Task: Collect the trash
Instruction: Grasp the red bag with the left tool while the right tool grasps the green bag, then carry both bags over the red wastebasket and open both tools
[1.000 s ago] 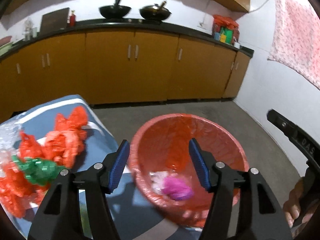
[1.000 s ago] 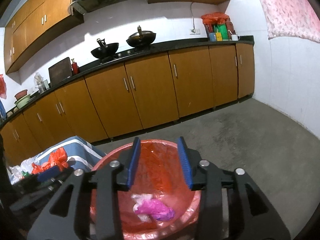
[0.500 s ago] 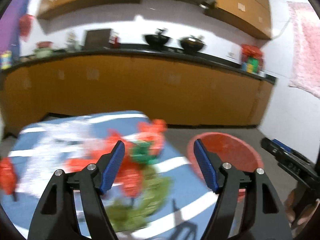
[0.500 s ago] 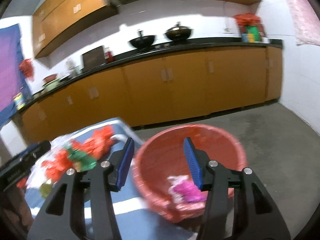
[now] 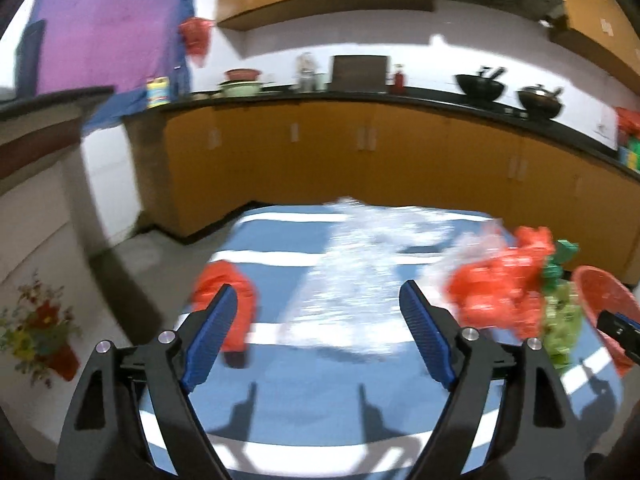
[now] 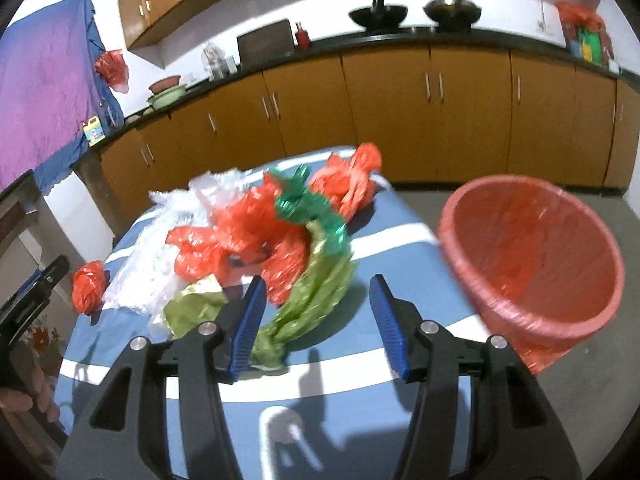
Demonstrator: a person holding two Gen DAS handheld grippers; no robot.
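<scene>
A pile of plastic trash lies on a blue and white striped table [image 6: 360, 368]: red bags [image 6: 248, 232], a dark green bag [image 6: 308, 204], a light green bag [image 6: 316, 296] and clear plastic [image 5: 360, 264]. A lone red bag [image 5: 236, 304] lies at the table's left edge. A red-lined bin [image 6: 532, 256] stands off the table's right side. My left gripper [image 5: 320, 336] is open and empty above the clear plastic. My right gripper [image 6: 316, 324] is open and empty just above the light green bag.
Orange kitchen cabinets [image 6: 400, 92] with a black counter run along the back wall, with woks [image 6: 452, 10] on top. A purple cloth [image 5: 108, 20] hangs at the left. Grey floor [image 6: 592, 392] lies around the bin.
Both grippers have swung left, away from the bin and over the table. The left one now faces the clear plastic, the right one the bag pile. Both stay open.
</scene>
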